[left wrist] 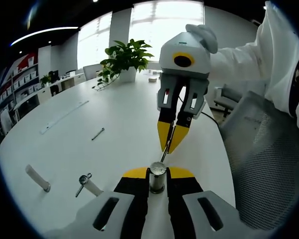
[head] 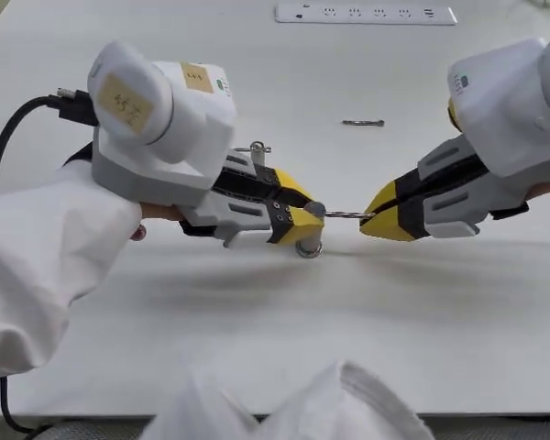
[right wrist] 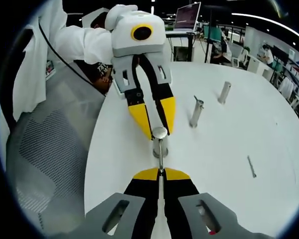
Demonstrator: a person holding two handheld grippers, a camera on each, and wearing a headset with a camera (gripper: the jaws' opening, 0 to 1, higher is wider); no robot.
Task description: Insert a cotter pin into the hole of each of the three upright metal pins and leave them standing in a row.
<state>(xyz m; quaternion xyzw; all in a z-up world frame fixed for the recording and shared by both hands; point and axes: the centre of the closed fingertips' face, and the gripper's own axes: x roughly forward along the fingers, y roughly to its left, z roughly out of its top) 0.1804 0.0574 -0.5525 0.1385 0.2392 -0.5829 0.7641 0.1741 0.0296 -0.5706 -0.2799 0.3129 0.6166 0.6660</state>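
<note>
The cotter pin [head: 348, 215] lies level near the middle of the white table [head: 257, 321], clamped at one end between the shut yellow tips of the right gripper [head: 370, 220]. Its free end points to 9 o'clock and meets the top of a metal pin [head: 309, 247] – whether it has entered the hole I cannot tell. That metal pin stands upright on the table, squeezed between the jaws of the left gripper [head: 304, 225], which reaches in from 9 o'clock; the right gripper comes in from 3 o'clock, so the two sets of tips face each other, just apart. In the right gripper view, a second metal pin [right wrist: 196, 112] with a cotter pin already through its top stands at about 1 o'clock of the held one, and a third metal pin [right wrist: 224, 92] stands bare beyond it. A loose cotter pin [head: 363, 123] lies at 12 o'clock, well apart, with a power strip [head: 365, 13] at the table's far edge – a potted plant [left wrist: 124, 57] shows in the left gripper view.
</note>
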